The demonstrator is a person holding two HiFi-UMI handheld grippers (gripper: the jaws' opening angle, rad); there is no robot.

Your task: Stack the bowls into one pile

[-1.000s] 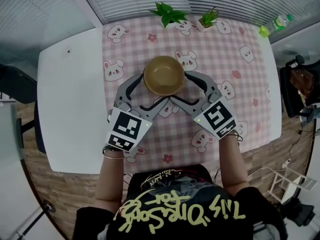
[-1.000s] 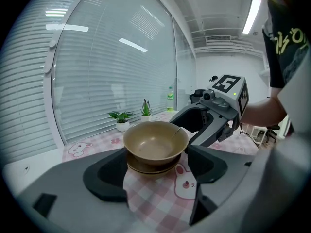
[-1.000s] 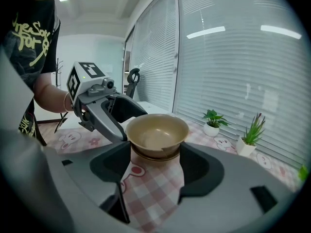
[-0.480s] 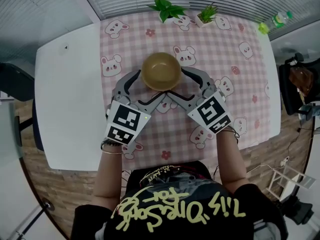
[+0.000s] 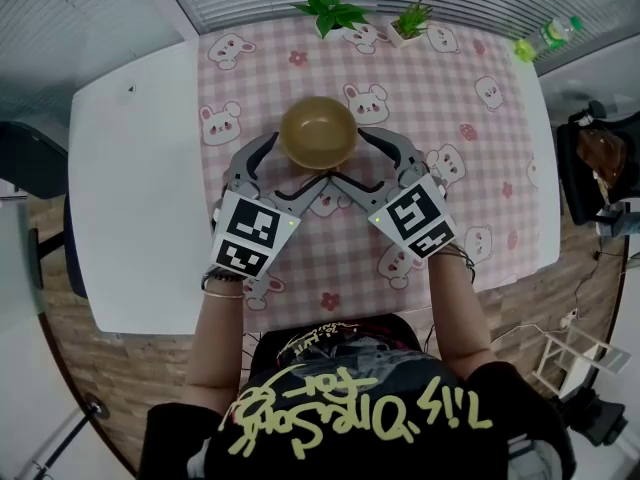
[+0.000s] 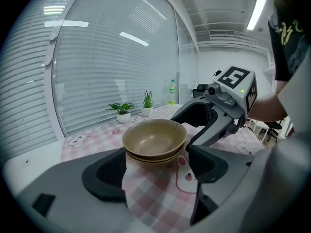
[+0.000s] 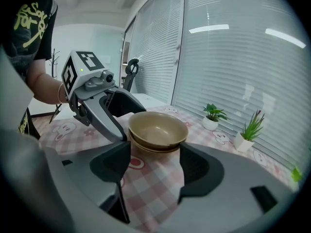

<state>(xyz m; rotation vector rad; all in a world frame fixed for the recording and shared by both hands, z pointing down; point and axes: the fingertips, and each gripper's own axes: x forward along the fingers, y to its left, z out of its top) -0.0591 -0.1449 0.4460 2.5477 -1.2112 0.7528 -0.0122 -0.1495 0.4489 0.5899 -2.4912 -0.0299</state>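
Observation:
Two tan bowls [image 5: 318, 133] sit nested in one pile on the pink checked cloth [image 5: 470, 98]. My left gripper [image 5: 295, 163] stands open at the pile's near left, one finger beside the bowls' left wall and the other under their near rim. The right gripper [image 5: 352, 158] mirrors it, open at the near right. In the left gripper view the pile [image 6: 154, 140] rests just past my open jaws, with the right gripper [image 6: 214, 125] beside it. The right gripper view shows the pile [image 7: 158, 130] the same way, no pad pressing on it.
Two small potted plants [image 5: 330, 13] [image 5: 412, 20] stand at the cloth's far edge, before the window blinds. A green bottle [image 5: 555, 36] stands far right. The white table [image 5: 130, 168] extends left of the cloth. A black chair [image 5: 30, 168] is at the left.
Both grippers stay open on either side of the bowl pile. The whole scene has shifted slightly up in the head view.

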